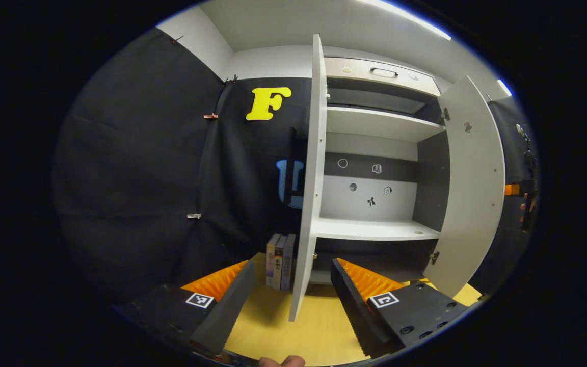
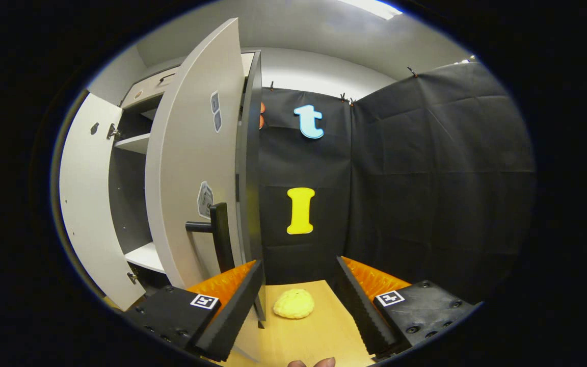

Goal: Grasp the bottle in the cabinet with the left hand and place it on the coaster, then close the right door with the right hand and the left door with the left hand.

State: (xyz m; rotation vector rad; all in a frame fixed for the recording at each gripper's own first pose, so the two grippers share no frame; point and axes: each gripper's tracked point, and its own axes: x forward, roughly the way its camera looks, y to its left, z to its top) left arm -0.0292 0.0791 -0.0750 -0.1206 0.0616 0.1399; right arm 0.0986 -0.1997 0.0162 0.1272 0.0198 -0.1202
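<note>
The cabinet (image 1: 375,153) stands on a light wooden tabletop (image 1: 298,326) with both doors swung wide, and it serves here as the reference for all positions. The left gripper (image 1: 286,295) faces the cabinet front with its fingers spread apart and nothing between them; the edge of the left door (image 1: 311,178) stands directly ahead of it, and the right door (image 1: 472,188) hangs open on the far side of the opening. The right gripper (image 2: 298,300) is likewise spread and empty, positioned off the cabinet's right side, just beside the right door's outer face and its dark bar handle (image 2: 217,232). The shelves (image 1: 375,229) visible in the left gripper view hold no bottle, and neither the bottle nor the coaster can be located in either view; whether the placing step is complete therefore cannot be confirmed. Judged from the right gripper's station at the handle, the step in hand is probably closing the right door, which calls for a push on the door's outer face toward the cabinet. A few books (image 1: 279,261) stand upright on the tabletop just left of the cabinet base, and a yellow lump (image 2: 294,304) lies to its right. Black cloth (image 2: 426,178) walls the booth under a pale ceiling.
</note>
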